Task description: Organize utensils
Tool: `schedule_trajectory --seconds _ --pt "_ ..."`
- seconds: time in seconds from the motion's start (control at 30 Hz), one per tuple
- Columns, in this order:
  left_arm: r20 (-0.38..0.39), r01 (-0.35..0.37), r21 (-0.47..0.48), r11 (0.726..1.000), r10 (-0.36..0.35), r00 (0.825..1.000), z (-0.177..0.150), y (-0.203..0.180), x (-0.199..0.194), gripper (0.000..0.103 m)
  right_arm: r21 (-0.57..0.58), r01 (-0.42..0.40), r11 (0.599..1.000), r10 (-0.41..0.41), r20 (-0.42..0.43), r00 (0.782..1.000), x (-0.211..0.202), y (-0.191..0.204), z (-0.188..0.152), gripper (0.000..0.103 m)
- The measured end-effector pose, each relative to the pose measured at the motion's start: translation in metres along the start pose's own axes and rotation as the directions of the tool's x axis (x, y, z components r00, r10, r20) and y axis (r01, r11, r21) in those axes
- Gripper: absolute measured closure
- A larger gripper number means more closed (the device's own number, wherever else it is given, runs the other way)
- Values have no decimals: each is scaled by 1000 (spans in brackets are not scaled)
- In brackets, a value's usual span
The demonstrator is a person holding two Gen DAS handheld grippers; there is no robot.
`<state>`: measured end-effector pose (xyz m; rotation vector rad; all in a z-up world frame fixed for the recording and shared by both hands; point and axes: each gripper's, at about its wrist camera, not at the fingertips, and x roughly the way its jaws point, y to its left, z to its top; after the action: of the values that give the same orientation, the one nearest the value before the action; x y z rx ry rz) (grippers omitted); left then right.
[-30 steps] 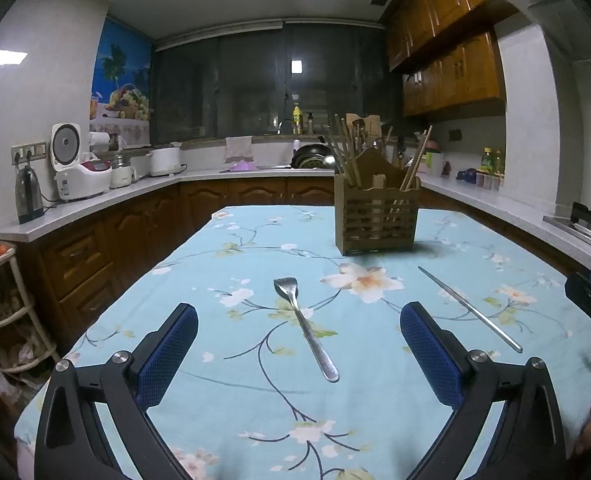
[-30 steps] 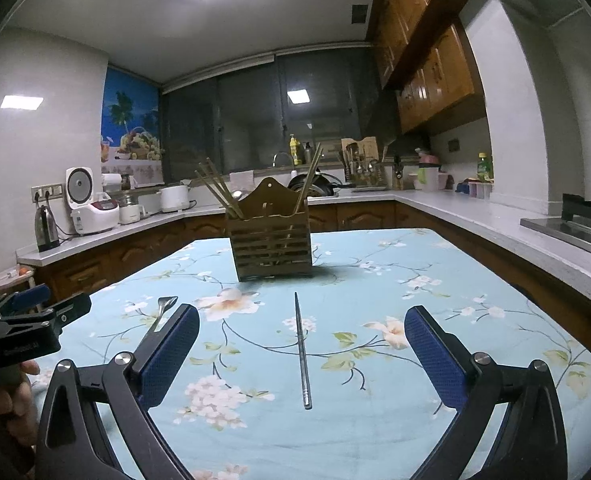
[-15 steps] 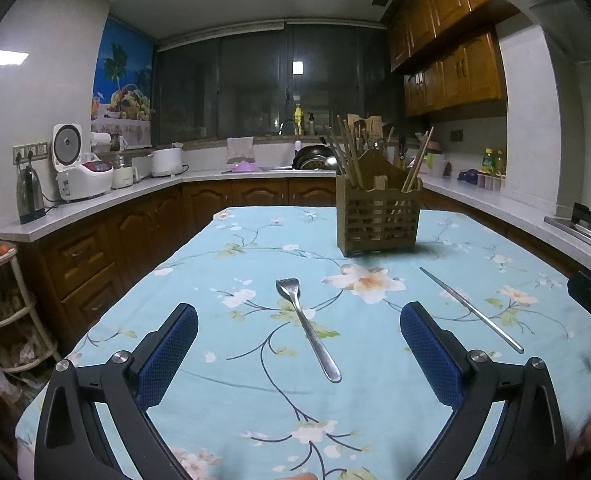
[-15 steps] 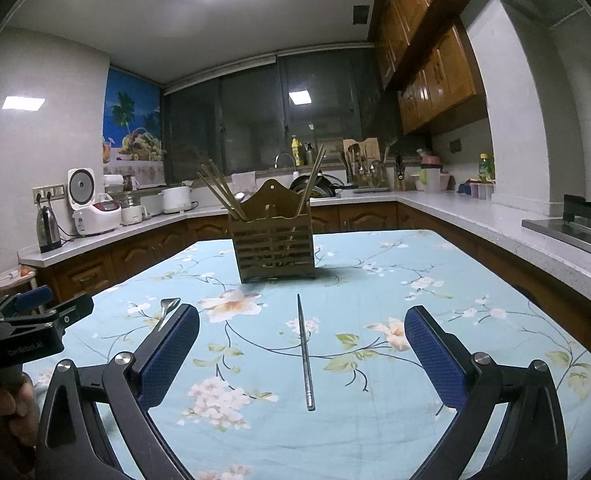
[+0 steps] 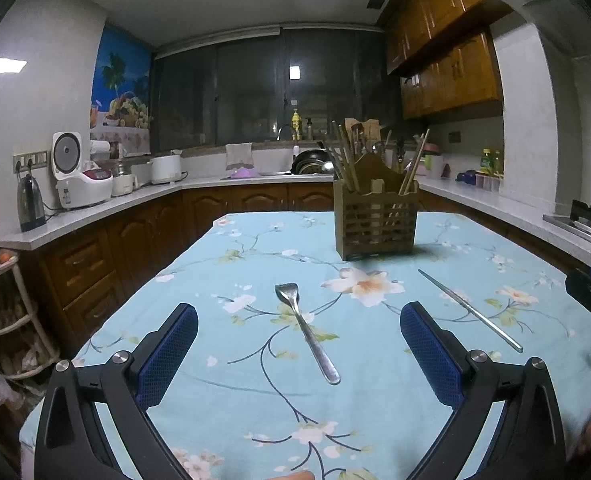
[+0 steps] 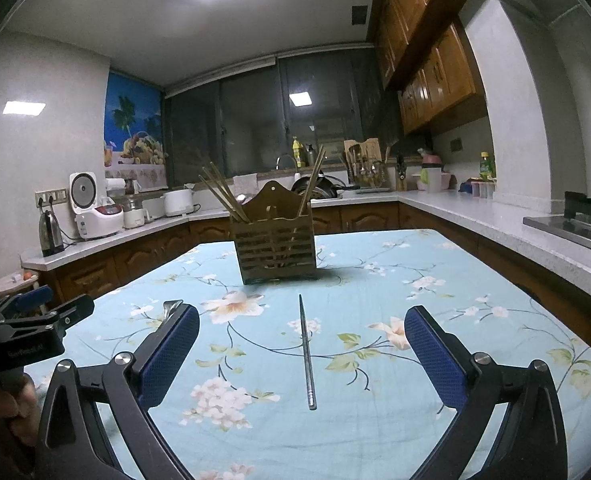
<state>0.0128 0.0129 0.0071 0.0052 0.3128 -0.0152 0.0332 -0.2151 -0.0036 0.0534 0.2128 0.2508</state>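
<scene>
On the counter at the far left stood a steel electric kettle (image 5: 30, 203), then a white rice cooker with its round lid raised (image 5: 80, 178), then a smaller white pot (image 5: 166, 169); what these held could not be seen. The table wore a pale blue cloth printed with white and peach blossoms (image 5: 231, 396). The left gripper (image 5: 297, 360) hovered low over the near edge of it, its blue-padded fingers (image 5: 168, 356) spread wide with nothing between them; straight ahead, in the gap, lay a silver metal fork (image 5: 305, 330), flat on the cloth, tines pointing away and handle toward the camera. Beyond it and to the right stood a brown slatted wooden utensil caddy with a peaked back (image 5: 376, 219), upright near the far end of the table; long wooden chopsticks (image 5: 345, 164) leaned out of its left compartment and a few more (image 5: 413, 168) out of its right; the slats hid anything lower down. Right of the fork, well apart from it, lay a thin silver metal chopstick (image 6: 307, 350) on the cloth, its tip aimed toward the caddy; it sat centred before the right gripper (image 6: 301, 360), whose fingers were likewise spread wide and empty, hovering short of it. A steel stove top (image 6: 575, 229) sat on the counter at the far right.
</scene>
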Motion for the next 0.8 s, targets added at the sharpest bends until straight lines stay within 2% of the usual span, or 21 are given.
schedule_trajectory --seconds 0.8 --pt "1 -7 3 1000 7 1000 2 -2 -2 1 14 -9 1000 9 9 1000 -5 2 1 0"
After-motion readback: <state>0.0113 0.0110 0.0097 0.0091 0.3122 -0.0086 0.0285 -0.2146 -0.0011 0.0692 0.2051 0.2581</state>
